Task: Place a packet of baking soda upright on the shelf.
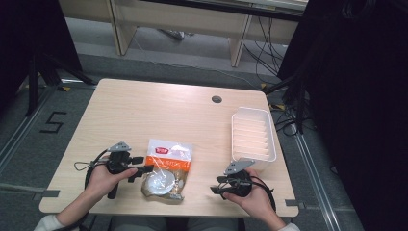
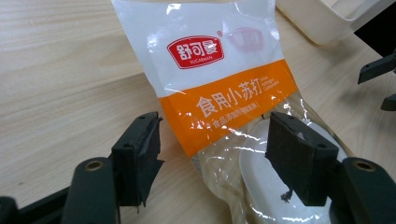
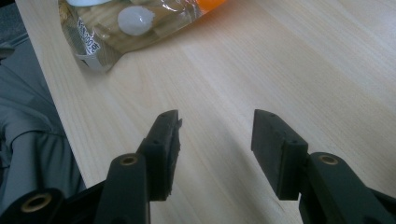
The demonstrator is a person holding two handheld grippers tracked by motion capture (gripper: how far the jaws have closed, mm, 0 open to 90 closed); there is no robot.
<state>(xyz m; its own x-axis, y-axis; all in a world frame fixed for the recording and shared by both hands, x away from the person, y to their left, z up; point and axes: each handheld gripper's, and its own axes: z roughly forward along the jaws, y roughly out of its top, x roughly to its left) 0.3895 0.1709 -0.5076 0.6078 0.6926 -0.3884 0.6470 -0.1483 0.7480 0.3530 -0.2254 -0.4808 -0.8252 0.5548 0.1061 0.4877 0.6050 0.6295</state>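
Note:
A clear food bag with a white top, a red logo and an orange band lies flat near the table's front edge. My left gripper is at the bag's left edge, open. In the left gripper view the bag lies between and beyond the jaws of the left gripper, with one jaw over its clear lower part. My right gripper is open, held low over bare wood to the right of the bag. In the right gripper view my right gripper has nothing between its jaws, and the bag's bottom end lies at the top left.
A white ribbed plastic tray stands at the table's right side, its corner visible in the left gripper view. A small round grommet sits at the back of the table. Desks and cables lie beyond.

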